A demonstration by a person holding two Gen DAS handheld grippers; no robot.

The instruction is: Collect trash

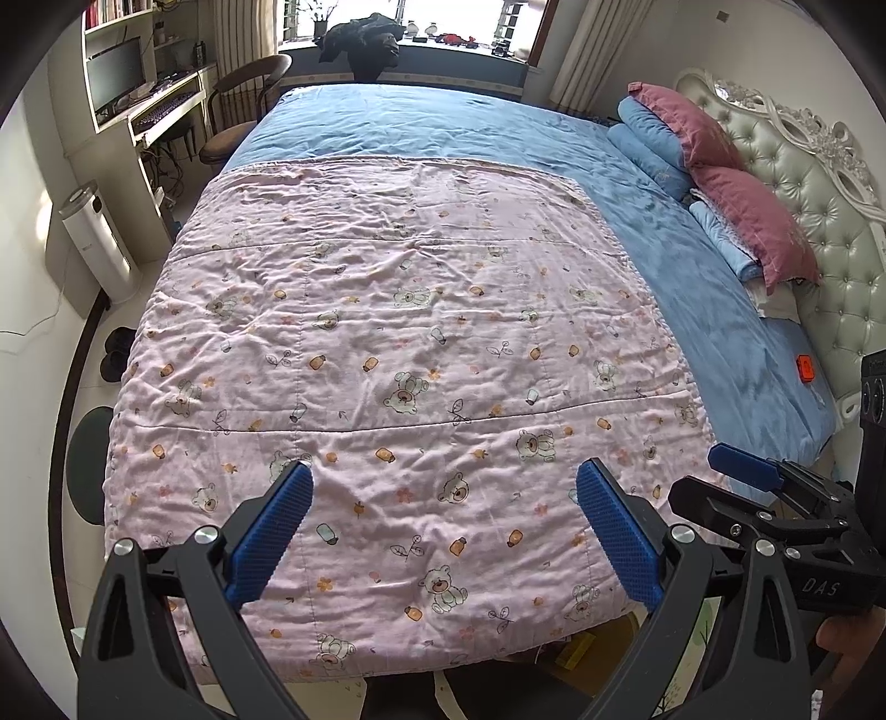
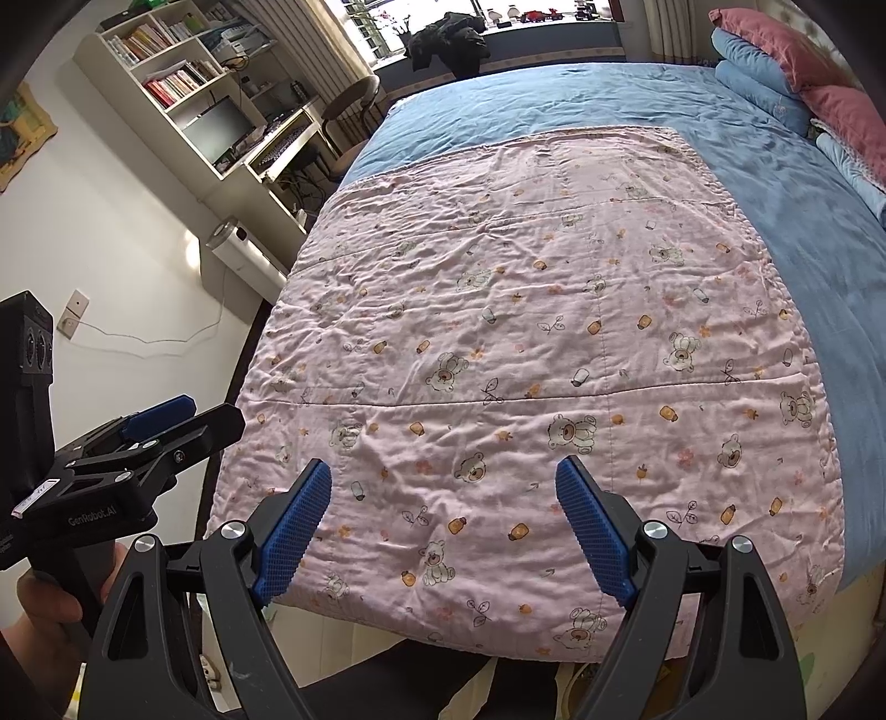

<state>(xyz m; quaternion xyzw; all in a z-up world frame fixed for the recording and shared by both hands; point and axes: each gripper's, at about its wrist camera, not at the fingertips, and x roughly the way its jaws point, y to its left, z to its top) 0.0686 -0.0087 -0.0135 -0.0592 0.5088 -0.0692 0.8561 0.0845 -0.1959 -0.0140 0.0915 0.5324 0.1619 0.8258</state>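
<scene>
Both my grippers, left gripper (image 1: 443,518) and right gripper (image 2: 443,515), hang spread and empty over the pink quilt (image 1: 387,343); I see no trash, so I can't judge the stage.

Quilt on bed, desk to its left

The quilt (image 1: 387,343) lies spread on the near part of the bed (image 1: 443,127); pillows (image 1: 736,188) are stacked at the right by the headboard (image 1: 819,183); a desk (image 1: 160,111) and chair (image 1: 243,105) stand left; a window sill (image 1: 443,47) runs behind.

Pink bear-print quilt (image 1: 387,343) beneath and ahead of the fingers, on blue bedspread (image 1: 421,127). Maroon pillows (image 1: 736,188) far right. Desk with monitor (image 1: 113,72), white tower appliance (image 1: 97,238) left.
</scene>
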